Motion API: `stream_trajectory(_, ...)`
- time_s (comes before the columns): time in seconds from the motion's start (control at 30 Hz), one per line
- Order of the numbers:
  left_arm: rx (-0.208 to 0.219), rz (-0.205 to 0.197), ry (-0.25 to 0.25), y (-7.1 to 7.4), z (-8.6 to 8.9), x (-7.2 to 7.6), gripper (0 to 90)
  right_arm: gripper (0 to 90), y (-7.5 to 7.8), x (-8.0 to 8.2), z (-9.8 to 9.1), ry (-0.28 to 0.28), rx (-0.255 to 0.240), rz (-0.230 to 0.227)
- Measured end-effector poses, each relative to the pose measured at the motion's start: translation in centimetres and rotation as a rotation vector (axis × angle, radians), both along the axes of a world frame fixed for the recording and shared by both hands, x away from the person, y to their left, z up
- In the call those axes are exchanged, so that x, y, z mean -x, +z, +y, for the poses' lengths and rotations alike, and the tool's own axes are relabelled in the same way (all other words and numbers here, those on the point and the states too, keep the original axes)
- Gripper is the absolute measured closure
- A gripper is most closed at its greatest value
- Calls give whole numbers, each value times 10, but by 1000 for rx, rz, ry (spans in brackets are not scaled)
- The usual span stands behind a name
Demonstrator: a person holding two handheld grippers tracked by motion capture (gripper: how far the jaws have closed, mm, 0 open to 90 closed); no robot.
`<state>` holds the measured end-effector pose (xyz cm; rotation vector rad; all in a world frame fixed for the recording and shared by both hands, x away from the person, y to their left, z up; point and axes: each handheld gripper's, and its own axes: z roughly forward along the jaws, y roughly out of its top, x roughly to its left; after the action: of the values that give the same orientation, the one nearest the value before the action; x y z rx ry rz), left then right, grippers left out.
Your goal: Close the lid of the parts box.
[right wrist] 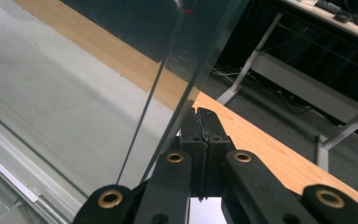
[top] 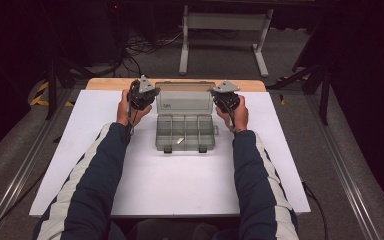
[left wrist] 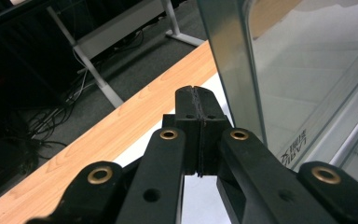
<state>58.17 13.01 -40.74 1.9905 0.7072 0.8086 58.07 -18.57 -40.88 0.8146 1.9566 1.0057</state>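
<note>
- Clear plastic compartment box (top: 185,131) sits mid-counter on the white sheet (top: 170,185), lid (top: 185,100) standing upright at the far side. Small pale item lies in one of the front compartments; I cannot tell what it is.
- Left tongs (top: 150,95) clenched, nothing between them, at the lid's left edge. In the left gripper view the tongs (left wrist: 197,100) sit just beside the lid's side wall (left wrist: 235,70); contact I cannot confirm.
- Right tongs (top: 219,97) likewise clenched and empty, at the lid's right edge. In the right gripper view the tongs (right wrist: 199,122) lie behind the clear lid panel (right wrist: 74,107), close to its edge.
- Handling judgement: box looks light, thin-walled, stiff but a little flexible; smooth plastic, so slippery under the pads. Hinge and front latches (top: 168,149) are probably the weak points.
- Where to take hold: I would push on the lid's top corners from both sides evenly, not pinch the panel. An uneven push could twist the lid or skate the light tray across the counter (top: 250,86).
</note>
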Motion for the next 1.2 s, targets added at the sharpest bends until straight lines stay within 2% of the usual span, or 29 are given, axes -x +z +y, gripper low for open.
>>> stream_trajectory(0.2, -3, -29, 6, 5, -2, 4, 897, 900, 2, 4, -1, 0, -12, -24)
stream_trajectory(0.53, -13, -47, 26, 8, -3, 10, 897, 900, 5, 10, -1, 2, -24, -45)
stream_trajectory(0.9, -6, -59, 21, 13, -3, 16, 895, 899, 10, 15, -1, -2, -32, -65)
stream_trajectory(0.97, -27, -69, 24, 14, -2, 19, 894, 900, 11, 17, -1, -2, -32, -68)
stream_trajectory(1.2, -42, -78, 21, 18, -2, 24, 888, 900, 14, 21, -1, -4, -36, -75)
